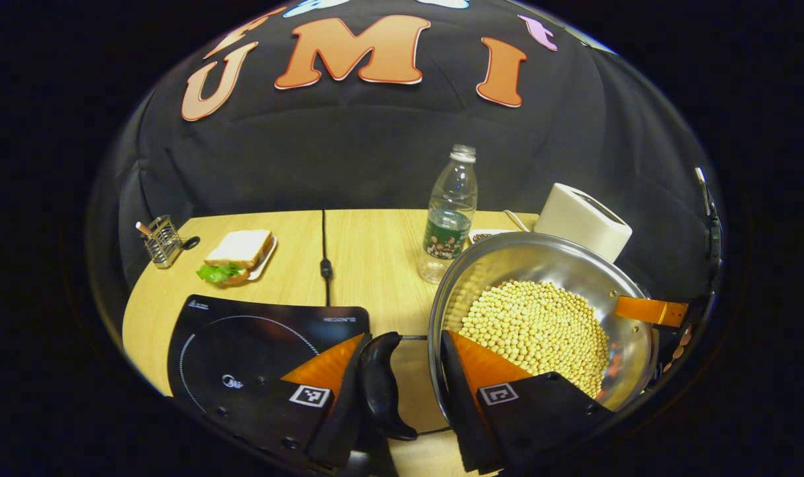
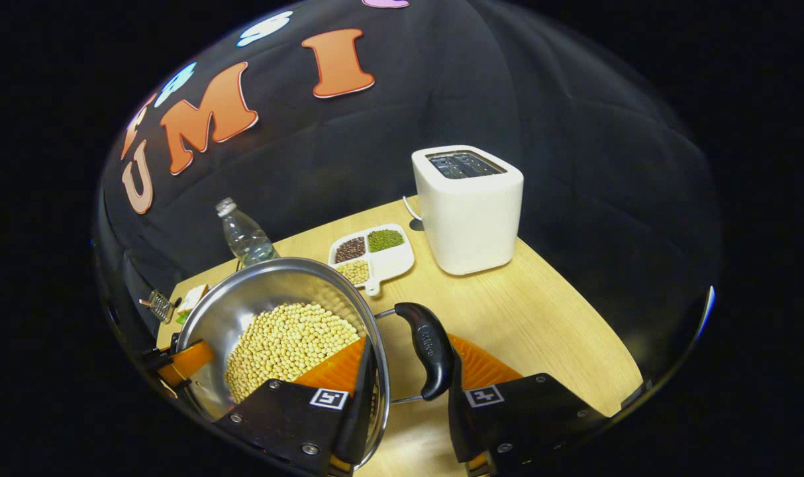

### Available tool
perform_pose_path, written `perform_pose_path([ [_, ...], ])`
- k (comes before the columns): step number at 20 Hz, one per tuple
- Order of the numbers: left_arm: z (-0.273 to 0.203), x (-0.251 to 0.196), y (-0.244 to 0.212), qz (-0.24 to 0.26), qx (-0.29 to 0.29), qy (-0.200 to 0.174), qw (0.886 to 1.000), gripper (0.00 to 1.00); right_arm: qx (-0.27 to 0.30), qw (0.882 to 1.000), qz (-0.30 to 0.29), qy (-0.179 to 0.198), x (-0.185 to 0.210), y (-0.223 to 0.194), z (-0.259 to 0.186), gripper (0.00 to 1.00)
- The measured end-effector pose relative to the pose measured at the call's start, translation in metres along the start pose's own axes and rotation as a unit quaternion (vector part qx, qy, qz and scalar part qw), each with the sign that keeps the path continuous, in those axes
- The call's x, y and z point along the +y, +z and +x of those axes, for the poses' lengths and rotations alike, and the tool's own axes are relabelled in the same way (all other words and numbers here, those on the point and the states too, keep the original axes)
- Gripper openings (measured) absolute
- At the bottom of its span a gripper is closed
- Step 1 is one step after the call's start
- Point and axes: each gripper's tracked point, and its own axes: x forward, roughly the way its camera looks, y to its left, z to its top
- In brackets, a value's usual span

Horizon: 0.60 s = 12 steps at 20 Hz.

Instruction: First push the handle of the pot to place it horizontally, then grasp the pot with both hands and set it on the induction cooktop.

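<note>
While both grippers sit low at the near table edge, each straddles one side of the pot [image 1: 541,311]. Left gripper [image 1: 405,387]: fingers spread wide; one finger lies over the induction cooktop [image 1: 243,344] side, outside the black side handle [image 1: 380,384], the other reaches inside the pot's rim; the handle and the pot wall stand between them. Whether either pad presses on metal cannot be told. Right gripper [image 2: 408,391]: likewise parted wide, one finger inside the pot over the beans, the other outside the opposite black handle [image 2: 427,358], which looks to touch that finger's inner face. Its orange finger tip also shows at the pot's far rim in the left gripper view.

Pot: polished steel, round, shallow-sided, holding a heap of pale yellow soybeans [image 1: 534,328]; black moulded handles on wire loops at either side. It stands on the wooden table [image 1: 369,252], just beside the cooktop and not on it.

Cooktop: black glass, white ring marking, at the near left of the table.

Other items: water bottle [image 1: 450,218] behind the pot; white toaster [image 2: 468,209]; divided dish of beans [image 2: 372,255]; sandwich on a plate [image 1: 240,255]; wire utensil holder [image 1: 162,240]; black cable [image 1: 324,258].
</note>
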Motion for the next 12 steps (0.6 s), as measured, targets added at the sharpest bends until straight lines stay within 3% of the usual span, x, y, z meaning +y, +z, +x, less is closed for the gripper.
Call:
perform_pose_path([
  [3, -0.007, 0.006, 0.006, -0.014, -0.007, 0.010, 1.000, 0.70, -0.004, 1.000, -0.005, 0.008, 0.036, 0.004, -0.015, 0.49],
  [7, -0.020, 0.020, 0.015, -0.027, -0.018, 0.028, 0.999, 0.65, -0.006, 0.999, -0.019, 0.029, 0.093, 0.000, -0.031, 0.50],
  [12, -0.048, 0.029, 0.027, -0.043, -0.020, 0.054, 0.997, 0.65, 0.003, 0.998, -0.038, 0.051, 0.164, -0.019, -0.041, 0.50],
])
